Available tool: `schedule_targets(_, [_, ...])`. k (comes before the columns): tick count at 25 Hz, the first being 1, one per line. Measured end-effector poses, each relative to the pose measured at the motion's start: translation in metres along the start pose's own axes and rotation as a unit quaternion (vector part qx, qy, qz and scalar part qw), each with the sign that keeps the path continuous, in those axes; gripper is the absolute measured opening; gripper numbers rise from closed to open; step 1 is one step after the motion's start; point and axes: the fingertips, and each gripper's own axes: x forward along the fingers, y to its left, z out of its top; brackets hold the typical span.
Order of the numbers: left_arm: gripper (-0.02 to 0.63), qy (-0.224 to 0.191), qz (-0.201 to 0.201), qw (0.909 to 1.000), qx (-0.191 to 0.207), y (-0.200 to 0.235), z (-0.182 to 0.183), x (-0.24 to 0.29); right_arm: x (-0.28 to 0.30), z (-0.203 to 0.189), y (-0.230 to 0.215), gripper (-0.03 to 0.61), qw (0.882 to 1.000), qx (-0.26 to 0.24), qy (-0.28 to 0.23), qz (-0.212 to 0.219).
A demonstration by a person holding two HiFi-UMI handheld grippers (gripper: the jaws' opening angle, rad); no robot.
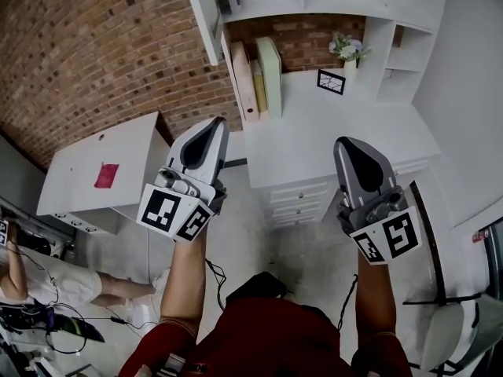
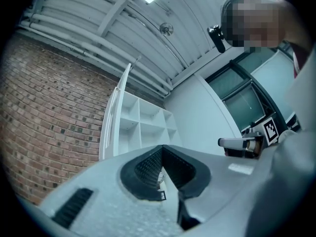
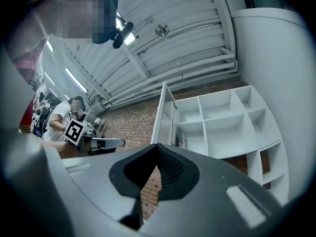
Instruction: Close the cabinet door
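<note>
The white cabinet door (image 1: pixel 206 14) stands open above the desk, swung out toward the brick wall. In the left gripper view the door (image 2: pixel 114 113) is edge-on, left of the open shelves (image 2: pixel 148 127). The right gripper view shows the door (image 3: pixel 164 113) beside the shelf compartments (image 3: pixel 222 125). My left gripper (image 1: pixel 218 121) is raised in front of me, jaws shut and empty, well short of the door. My right gripper (image 1: pixel 343 140) is held level with it, also shut and empty. The closed tips show in the gripper views as left gripper (image 2: pixel 161 147) and right gripper (image 3: pixel 157 145).
Below the cabinet is a white desk (image 1: pixel 314 144) with drawers (image 1: pixel 299 199), upright books (image 1: pixel 255 77), a flower vase (image 1: pixel 347 53) and a small framed picture (image 1: pixel 331 81). A low white table (image 1: pixel 86 179) stands left, a seated person (image 1: pixel 35 281) lower left, a chair (image 1: pixel 448 324) lower right.
</note>
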Motion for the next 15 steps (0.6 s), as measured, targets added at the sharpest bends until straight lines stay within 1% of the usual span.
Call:
schedule_targets(5, [0.003,0.010,0.024,0.9997,0.005,0.025,-0.011,0.021,0.014,-0.013,-0.014,0.014,1.000,-0.002,0.009,0.010])
schedule_targets(8, [0.005,0.007,0.038,0.9992,0.006,0.044,-0.015,0.035,0.024,-0.022,-0.025,0.014,1.000,-0.007,0.017,0.015])
schedule_targets(10, [0.028,0.000,0.047,0.9989,0.005,0.058,-0.017,0.045,0.034,-0.029,-0.033,0.014,0.999,-0.013,0.023,0.018])
schedule_targets(13, [0.043,-0.009,0.059,0.9982,0.005,0.080,-0.019,0.058,0.053,-0.037,-0.045,0.014,0.999,-0.021,0.028,0.026])
schedule_targets(15, [0.064,-0.012,0.065,0.9978,0.008,0.093,-0.019,0.067,0.067,-0.042,-0.053,0.014,0.999,-0.024,0.029,0.031])
